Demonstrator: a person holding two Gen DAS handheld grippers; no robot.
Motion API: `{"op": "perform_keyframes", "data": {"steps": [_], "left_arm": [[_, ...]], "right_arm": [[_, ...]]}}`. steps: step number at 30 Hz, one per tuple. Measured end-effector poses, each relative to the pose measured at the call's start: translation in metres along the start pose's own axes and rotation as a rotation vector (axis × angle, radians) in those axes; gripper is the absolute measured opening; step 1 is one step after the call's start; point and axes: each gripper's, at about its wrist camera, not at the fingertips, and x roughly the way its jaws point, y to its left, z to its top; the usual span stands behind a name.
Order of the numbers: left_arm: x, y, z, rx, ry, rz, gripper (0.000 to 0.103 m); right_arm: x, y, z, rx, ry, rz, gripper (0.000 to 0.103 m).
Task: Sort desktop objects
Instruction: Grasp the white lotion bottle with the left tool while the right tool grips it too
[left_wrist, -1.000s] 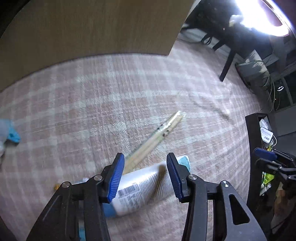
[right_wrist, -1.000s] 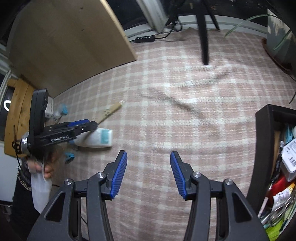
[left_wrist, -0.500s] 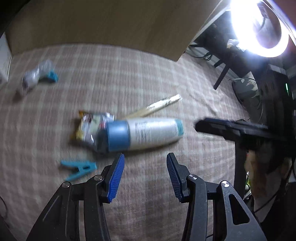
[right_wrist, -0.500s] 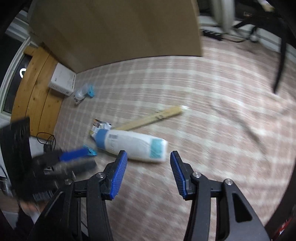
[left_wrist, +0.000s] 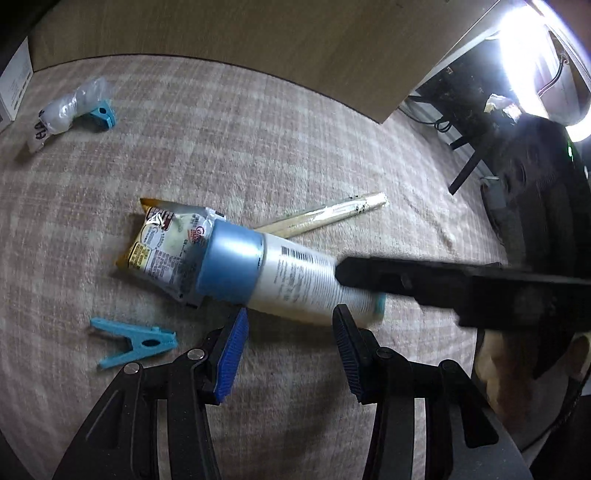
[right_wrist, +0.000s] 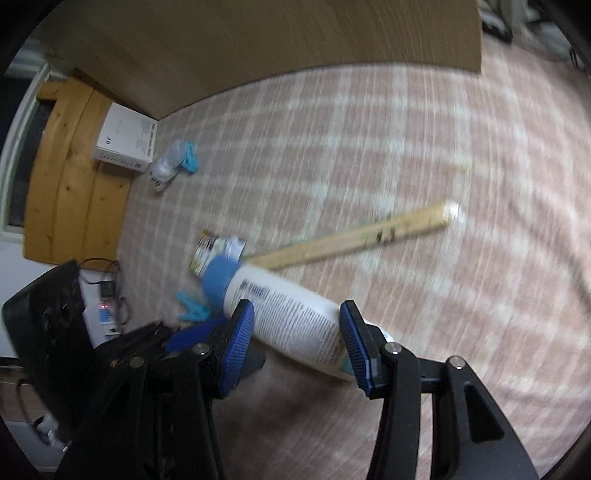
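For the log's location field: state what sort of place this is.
Probably a home desk or table used as a recording spot: a checked cloth covers it, household clutter like a tube and clothes peg lies about, and a ring light shines nearby.

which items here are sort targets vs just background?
Job items: white tube, snack packet, wrapped chopsticks, blue clothes peg, clear bag with blue clip.
Background: white box, wooden board, plaid cloth.

Your left wrist camera looks steeply down, close over the checked cloth (left_wrist: 295, 122). Your right wrist camera does likewise from the opposite side. Both share the tube (left_wrist: 295, 280) (right_wrist: 291, 317), chopsticks (left_wrist: 325, 219) (right_wrist: 354, 238) and each other's gripper.
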Motion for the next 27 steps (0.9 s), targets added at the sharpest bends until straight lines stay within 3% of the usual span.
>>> {"op": "perform_keyframes", "data": {"steps": [3, 7, 13, 17, 27], "left_arm": [[0.006, -0.003, 0.0, 0.021, 0.005, 0.007, 0.044], [0.009, -0.005, 0.002, 0.045, -0.004, 0.006, 0.047], [0.01, -0.005, 0.008, 0.055, -0.016, -0.016, 0.045], [0.007, -0.014, 0.004, 0.092, 0.002, -0.025, 0.044], [-0.006, -0.074, -0.003, 0.214, 0.018, -0.084, 0.045]], "right_arm": [[0.001, -0.009, -0.009, 0.045, 0.034, 0.073, 0.048], [0.006, -0.009, -0.01, 0.038, -0.012, 0.001, 0.048], [0.02, 0.002, -0.003, -0.008, -0.026, 0.016, 0.051], [0.022, 0.011, -0.009, -0.005, -0.021, 0.056, 0.045], [-0.041, -0.005, -0.044, 0.044, -0.172, 0.026, 0.045]]}}
